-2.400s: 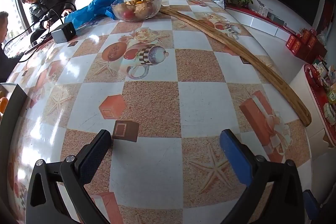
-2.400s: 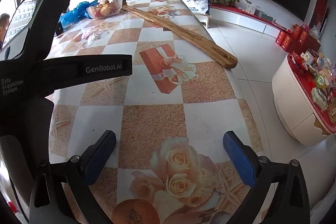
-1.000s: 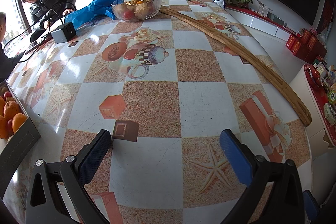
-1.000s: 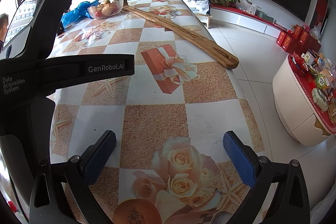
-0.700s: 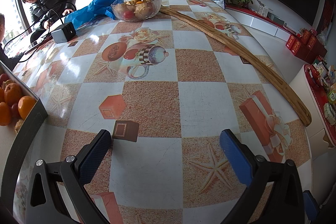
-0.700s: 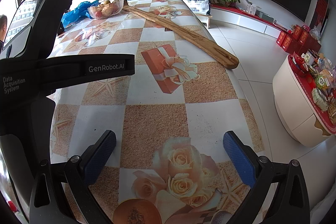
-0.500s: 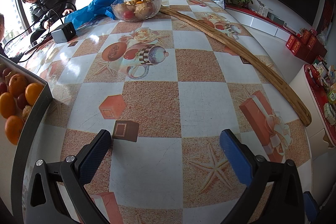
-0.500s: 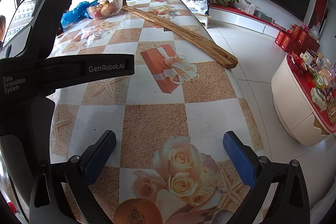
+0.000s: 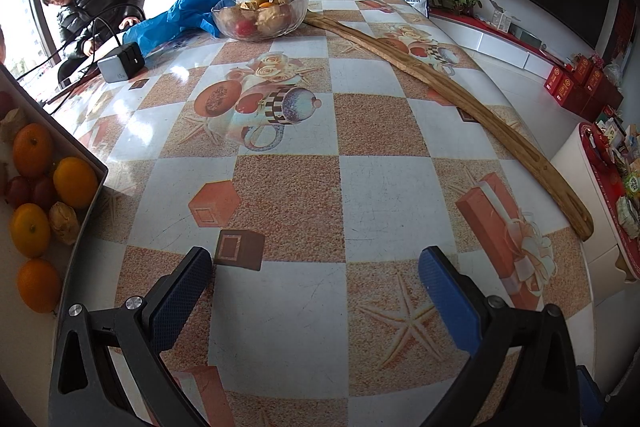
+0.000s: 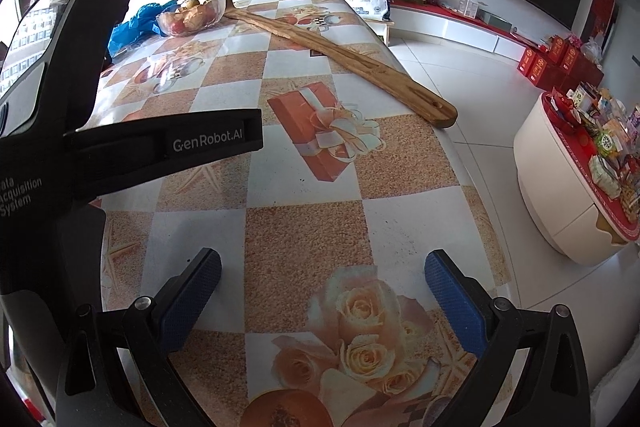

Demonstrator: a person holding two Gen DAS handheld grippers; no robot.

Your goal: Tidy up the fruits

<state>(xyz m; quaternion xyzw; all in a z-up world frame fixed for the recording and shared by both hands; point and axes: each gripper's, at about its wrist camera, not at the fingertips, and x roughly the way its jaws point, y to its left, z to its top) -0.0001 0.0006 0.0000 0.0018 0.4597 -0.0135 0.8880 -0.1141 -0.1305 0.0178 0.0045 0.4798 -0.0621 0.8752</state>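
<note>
A dark-rimmed box juts in at the left edge of the left wrist view, holding several oranges, small red fruits and a brown lumpy piece. A glass bowl of fruit stands at the far end of the table, also seen in the right wrist view as the glass bowl. My left gripper is open over the patterned tablecloth with nothing between its fingers. My right gripper is open too, empty, above a printed rose near the table's right edge.
A long wooden board lies diagonally along the table's right side. A grey power block with cables and a blue plastic bag sit at the far left. A person in a dark jacket leans there. The left gripper's body fills the right view's left side.
The box of fruit has slid into the left wrist view from the left edge and shows more of its oranges. Both grippers have stayed in place and open.
</note>
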